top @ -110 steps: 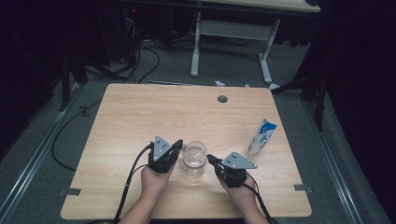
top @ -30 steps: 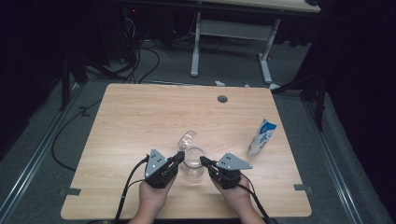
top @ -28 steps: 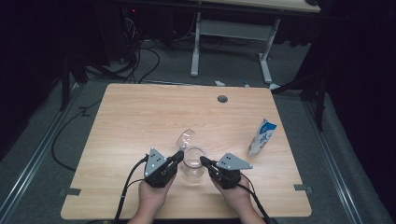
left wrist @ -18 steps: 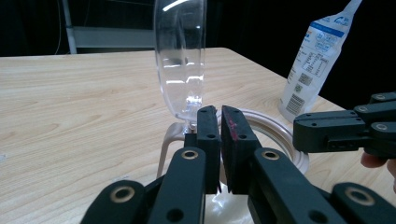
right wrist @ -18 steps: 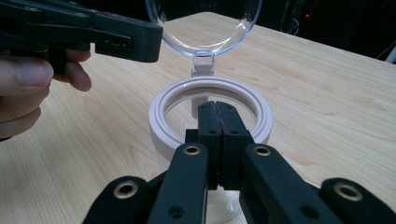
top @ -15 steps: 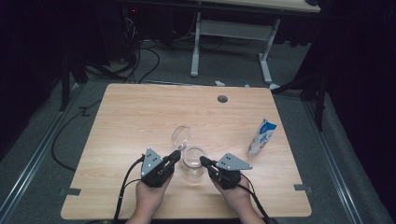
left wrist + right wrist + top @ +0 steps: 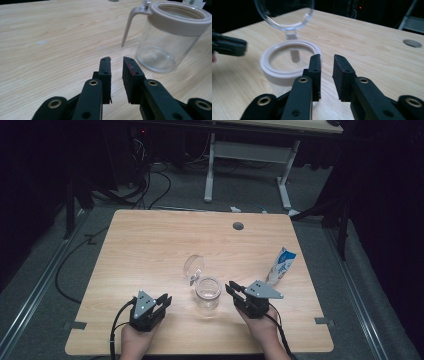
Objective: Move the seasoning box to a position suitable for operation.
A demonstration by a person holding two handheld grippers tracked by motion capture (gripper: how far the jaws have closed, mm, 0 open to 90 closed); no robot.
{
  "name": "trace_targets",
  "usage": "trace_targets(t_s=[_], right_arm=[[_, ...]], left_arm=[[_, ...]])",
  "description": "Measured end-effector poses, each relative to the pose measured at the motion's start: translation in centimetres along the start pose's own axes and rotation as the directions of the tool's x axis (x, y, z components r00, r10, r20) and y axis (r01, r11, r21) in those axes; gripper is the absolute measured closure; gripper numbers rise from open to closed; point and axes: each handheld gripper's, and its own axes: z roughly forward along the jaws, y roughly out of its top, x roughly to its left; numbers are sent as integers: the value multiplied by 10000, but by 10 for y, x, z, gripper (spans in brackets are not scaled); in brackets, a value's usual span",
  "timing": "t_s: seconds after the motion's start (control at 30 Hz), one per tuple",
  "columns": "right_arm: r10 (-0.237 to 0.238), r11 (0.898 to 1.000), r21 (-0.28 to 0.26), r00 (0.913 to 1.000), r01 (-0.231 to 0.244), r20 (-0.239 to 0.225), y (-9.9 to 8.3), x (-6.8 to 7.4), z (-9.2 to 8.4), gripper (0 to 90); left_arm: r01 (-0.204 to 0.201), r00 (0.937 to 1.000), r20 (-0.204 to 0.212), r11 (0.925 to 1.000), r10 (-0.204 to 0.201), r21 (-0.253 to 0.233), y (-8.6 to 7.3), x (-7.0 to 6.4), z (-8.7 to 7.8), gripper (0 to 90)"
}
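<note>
Wooden table point(image 7: 150, 250) bears an upright jar point(image 7: 207, 294), lid point(image 7: 193, 267) flipped up; both claws narrowly parted, just opening, empty

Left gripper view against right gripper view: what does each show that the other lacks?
Left gripper view alone: the clear glass jar's see-through body down to its base, and the thin beige latch arm hanging from its rim. Right gripper view alone: the clear round hinged lid standing open, the round cable hole in the tabletop, and the left gripper beyond the jar. Both: the jar's beige collar, the light wooden table, empty jaws just opening.
</note>
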Motion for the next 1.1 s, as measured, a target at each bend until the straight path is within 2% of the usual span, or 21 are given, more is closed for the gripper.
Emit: trace_targets(t_s=[0.13, 0.23, 0.33, 0.37, 0.4, 0.5, 0.7, 0.8, 0.87, 0.93, 1.1], right_arm=[[106, 9997, 208, 9989, -115, 448, -6, -7, -4, 704], [185, 9991, 352, 9959, -217, 880, -12, -13, -10, 667], [584, 9976, 291, 9890, -630, 1360, -18, -21, -19, 628], [642, 9972, 256, 9795, -703, 1908, -22, -24, -25, 606], [690, 9969, 238, 9756, -756, 2087, -24, -26, -28, 603], [943, 9946, 196, 9639, -1023, 2491, -32, -36, -39, 581], [1280, 9905, 60, 9365, -1375, 3264, -39, -55, -56, 531], [1495, 9863, 114, 9207, -1646, 3605, -43, -63, -56, 474], [1538, 9843, 233, 9162, -1747, 3700, -45, -68, -51, 426], [1451, 9848, 301, 9060, -1709, 3976, -46, -72, -46, 393], [1493, 9829, 305, 8819, -1818, 4472, -36, -89, -36, 303]], left_arm=[[-30, 9999, -107, 10000, 30, -10, -5, 11, -4, 749], [150, 9999, -56, 9999, -150, 36, -10, 18, -4, 713], [79, 9999, 86, 9999, -80, 71, -13, 18, -1, 693], [68, 9999, 137, 10000, -69, 51, -13, 18, 0, 688], [-12, 9999, 162, 10000, 11, 42, -12, 17, 0, 684], [-171, 9997, 186, 9999, 171, -14, -12, 15, 0, 672], [-84, 9996, 277, 9999, 87, -123, -13, 14, -3, 655], [-51, 9996, 284, 9999, 55, -147, -13, 14, -2, 647], [-30, 9996, 287, 9999, 34, -140, -14, 14, -1, 644], [-16, 9996, 270, 9999, 20, -144, -14, 13, -1, 640], [44, 9996, 274, 9998, -38, -213, -15, 13, -3, 633]])
